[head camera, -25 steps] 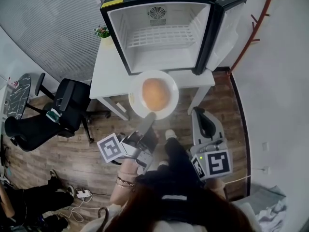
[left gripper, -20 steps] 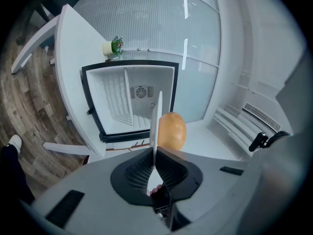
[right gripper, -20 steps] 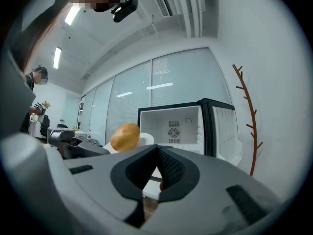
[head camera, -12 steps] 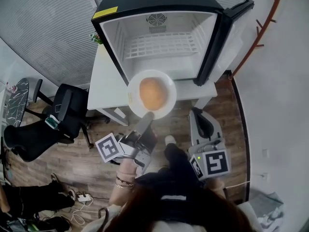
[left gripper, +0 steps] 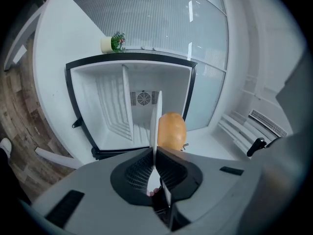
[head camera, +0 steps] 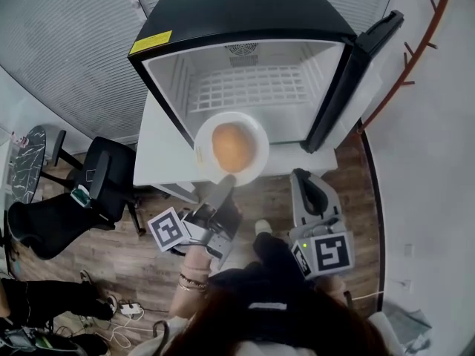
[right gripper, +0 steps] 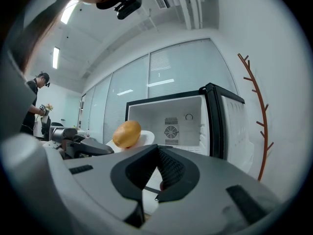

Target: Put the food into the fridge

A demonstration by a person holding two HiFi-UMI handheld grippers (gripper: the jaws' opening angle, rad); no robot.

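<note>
the open mini fridge (head camera: 245,10) stands dead ahead of the left gripper (head camera: 226,182), its mouth facing back along the jaw line and its door (head camera: 365,69) swung out to the far right, beyond and ahead of the right gripper (head camera: 305,178). the fridge sits on a white table (head camera: 159,150) whose front edge lies just under and past the left tips. inside, a white wire shelf (head camera: 256,87) crosses the cavity, further ahead of the jaws than anything they carry, and the floor below it looks bare, though the plate hides part of it in the head view. the left jaws are clamped tight on the near rim of a white plate (head camera: 259,134), which juts straight out from the tips toward the opening and hangs at the threshold, not yet inside. on the plate, just beyond the tips and a touch to their right in the left gripper view, rests a golden-brown ovoid, most likely a potato (head camera: 232,147), with its long axis roughly in line with the jaws. the right jaws are closed together with nothing between them, held back beside and to the right of the left pair, the plate off to their left. so the left gripper is the nearer and the loaded one, and the next move is probably a straight push forward along its own axis, keeping the plate level so the potato does not roll.
</note>
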